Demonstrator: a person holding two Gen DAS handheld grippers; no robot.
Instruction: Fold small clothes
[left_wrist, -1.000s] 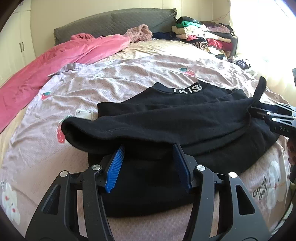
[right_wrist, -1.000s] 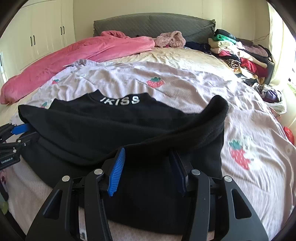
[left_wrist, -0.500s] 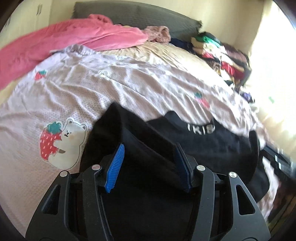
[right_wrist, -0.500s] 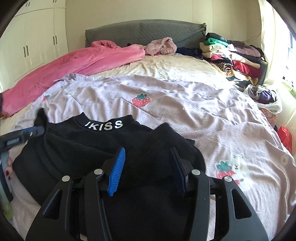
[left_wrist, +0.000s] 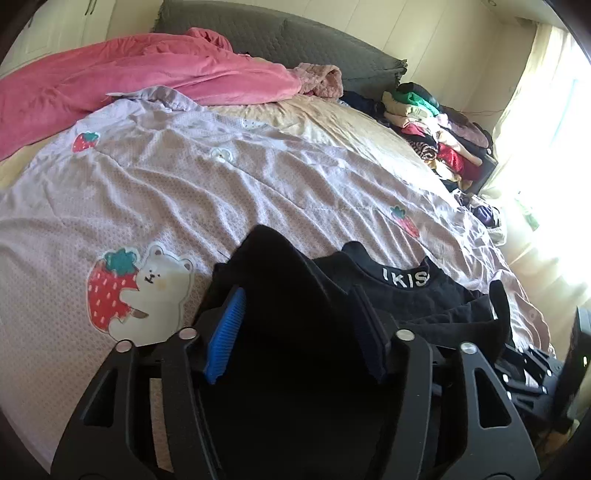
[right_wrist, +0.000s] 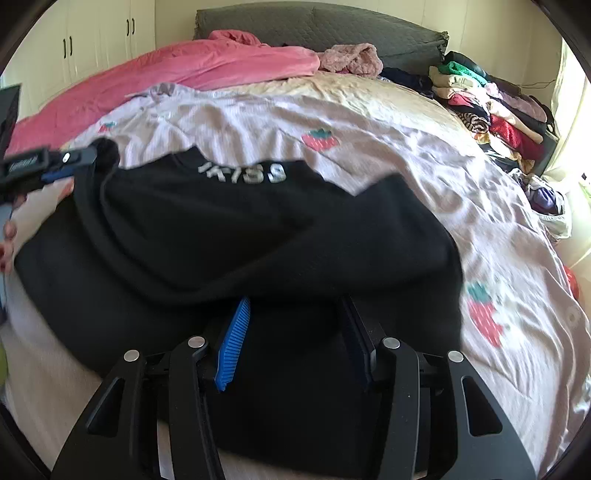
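Here the black top (right_wrist: 236, 236) (white lettering on its collar) lies on the bed (right_wrist: 388, 122), over the strawberry-print lilac sheet (left_wrist: 184, 192). The left claw (left_wrist: 295, 328) has a raised fold of it between its pads, jaws just opening. At six o'clock, the right claw (right_wrist: 295, 336) grasps the near edge.

We saw strong daylight flooding in from the window (left_wrist: 561, 155), blowing out that side. Fisheye bending darkened every corner. The right view was motion-blurred; the black garment (right_wrist: 258, 240) lost detail.
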